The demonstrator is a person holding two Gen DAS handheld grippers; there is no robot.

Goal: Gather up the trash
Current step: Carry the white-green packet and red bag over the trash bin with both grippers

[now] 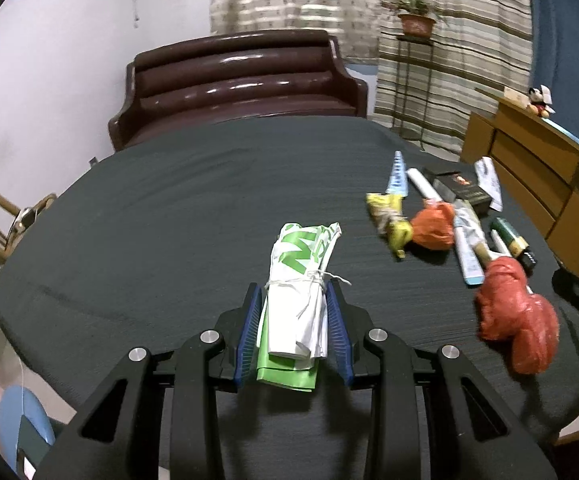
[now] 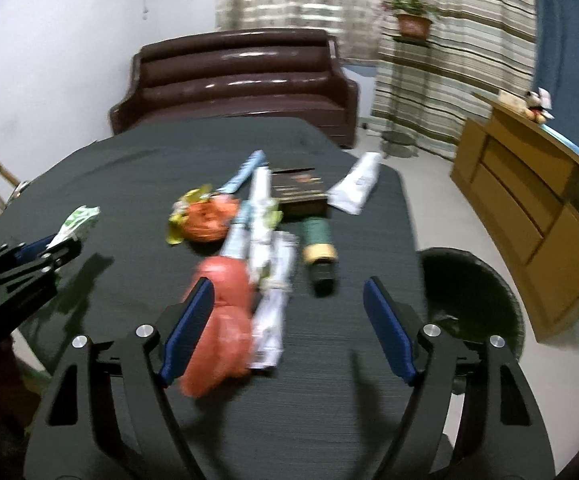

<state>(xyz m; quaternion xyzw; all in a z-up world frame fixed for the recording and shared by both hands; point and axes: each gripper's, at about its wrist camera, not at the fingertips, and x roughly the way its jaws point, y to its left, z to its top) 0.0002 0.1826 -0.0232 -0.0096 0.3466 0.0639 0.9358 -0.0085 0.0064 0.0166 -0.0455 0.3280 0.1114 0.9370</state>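
Note:
My left gripper [image 1: 293, 286] is shut on a rolled white and green plastic bag [image 1: 303, 280] tied with string, held just over the dark table [image 1: 169, 200]. The right wrist view shows that gripper [image 2: 29, 260] at the far left with the bag [image 2: 75, 222] sticking out of it. My right gripper [image 2: 287, 296] stands open low over the table. A crumpled red plastic bag [image 2: 225, 320] lies between its jaws, close against the left pad, with a white wrapper [image 2: 269, 324] beside it. The right pad is well apart from both.
More trash lies beyond: an orange bag [image 2: 209, 216], a yellow wrapper [image 1: 389, 220], a black box [image 2: 297, 194], a white tube [image 2: 355, 188] and a green bottle [image 2: 319, 248]. A dark round basket [image 2: 469, 292] stands on the floor right of the table. A brown sofa [image 1: 241, 80] is behind.

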